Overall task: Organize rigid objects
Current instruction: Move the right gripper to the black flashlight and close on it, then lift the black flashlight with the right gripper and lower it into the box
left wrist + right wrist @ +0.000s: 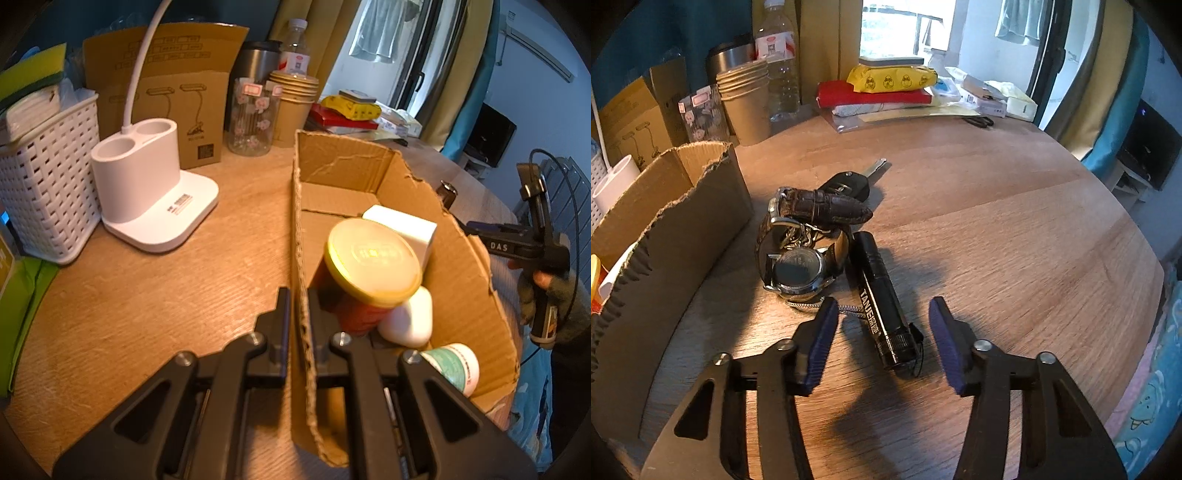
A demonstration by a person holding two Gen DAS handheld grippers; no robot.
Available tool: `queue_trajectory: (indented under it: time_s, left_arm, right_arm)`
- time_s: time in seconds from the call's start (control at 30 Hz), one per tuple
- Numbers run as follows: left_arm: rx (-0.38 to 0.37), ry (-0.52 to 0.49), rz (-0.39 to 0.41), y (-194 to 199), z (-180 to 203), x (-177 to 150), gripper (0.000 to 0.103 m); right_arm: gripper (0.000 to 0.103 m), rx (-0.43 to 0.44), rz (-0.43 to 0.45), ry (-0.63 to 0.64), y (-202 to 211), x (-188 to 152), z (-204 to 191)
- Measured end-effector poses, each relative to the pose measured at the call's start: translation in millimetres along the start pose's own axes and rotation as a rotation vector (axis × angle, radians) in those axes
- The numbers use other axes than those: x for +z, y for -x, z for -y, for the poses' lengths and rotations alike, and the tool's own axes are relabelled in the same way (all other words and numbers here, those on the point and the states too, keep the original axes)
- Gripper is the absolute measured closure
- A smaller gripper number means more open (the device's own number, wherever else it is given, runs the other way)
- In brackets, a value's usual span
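My left gripper (298, 295) is shut on the left wall of an open cardboard box (373, 173), one finger on each side of the wall. The box holds a red jar with a yellow lid (371, 254), a white block (400, 225), a white rounded case (408, 321) and a white-green tub (456, 365). My right gripper (882, 306) is open, low over the wooden table. A black flashlight (881, 299) lies between its fingers. A wristwatch (798, 273) with a dark leather strap and a car key (849, 182) lie just beyond, beside the box (676, 229).
A white lamp base (147, 188) and a white woven basket (48, 184) stand left of the box. A printed glass jar (253, 118), paper cups (291, 103), a steel flask and a water bottle line the back. A red book and yellow wipes pack (890, 83) lie far back.
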State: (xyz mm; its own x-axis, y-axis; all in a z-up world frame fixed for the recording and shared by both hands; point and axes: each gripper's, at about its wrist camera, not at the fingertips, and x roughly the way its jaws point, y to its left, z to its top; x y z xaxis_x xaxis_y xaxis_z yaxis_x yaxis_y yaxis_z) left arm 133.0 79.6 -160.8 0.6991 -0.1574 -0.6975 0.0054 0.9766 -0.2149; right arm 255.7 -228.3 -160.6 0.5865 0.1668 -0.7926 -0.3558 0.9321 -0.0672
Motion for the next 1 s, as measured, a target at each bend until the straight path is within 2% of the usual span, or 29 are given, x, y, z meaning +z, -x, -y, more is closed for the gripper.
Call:
queue_trajectory:
  time_s: [0.33,0.7,1.0]
  left_arm:
    - [0.0,0.0,0.0,-0.1,0.0,0.1,0.094]
    - [-0.001,0.0,0.0,-0.2,-0.5,0.5,0.094]
    - [-0.001,0.0,0.0,-0.3,-0.6,0.8,0.094]
  right_arm:
    - [0.082,0.0,0.009,-0.004,-0.1,-3.6,4.0]
    - [0.082,0.014,0.051,-0.022,19.5,-1.9,5.7]
    - [0.082,0.013,0.12,-0.024,53.9,6.7,5.0]
